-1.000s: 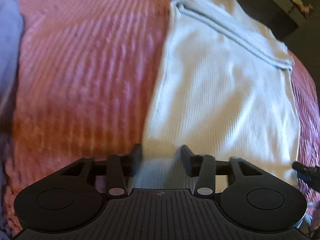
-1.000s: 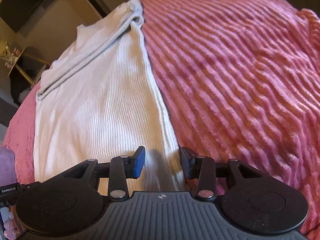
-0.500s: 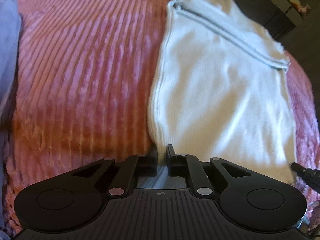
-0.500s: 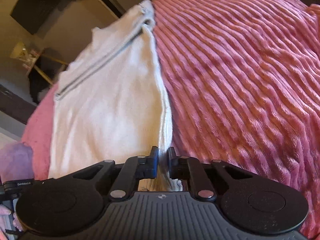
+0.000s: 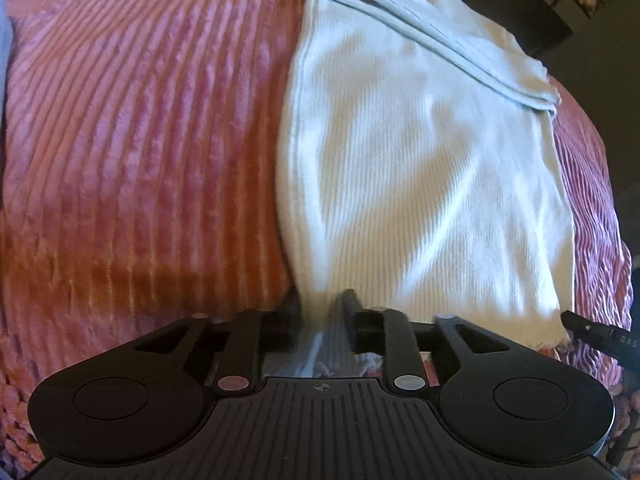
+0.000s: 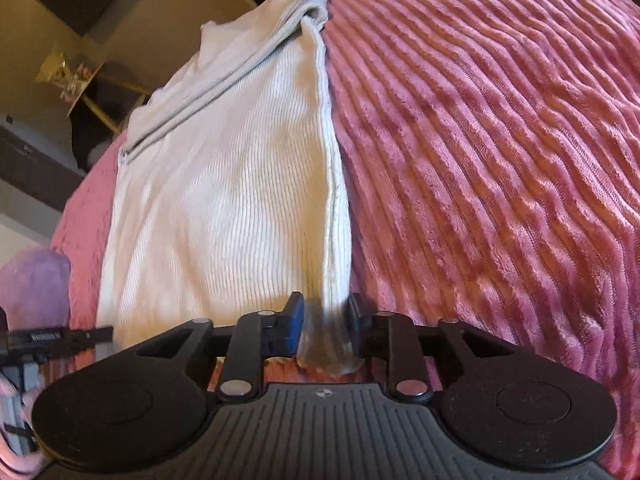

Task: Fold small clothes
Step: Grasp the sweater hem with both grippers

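The left tongs (image 5: pixel 320 312) and right tongs (image 6: pixel 324 320) each pinch a near corner of the white ribbed knit top (image 5: pixel 420 168), lying on the pink ribbed fluffy bed blanket (image 5: pixel 140 140).

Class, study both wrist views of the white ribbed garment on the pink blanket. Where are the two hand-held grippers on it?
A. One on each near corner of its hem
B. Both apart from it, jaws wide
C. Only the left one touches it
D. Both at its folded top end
A: the left hand-held gripper and the right hand-held gripper each have near-edge fabric of the white garment bunched between their fingers.
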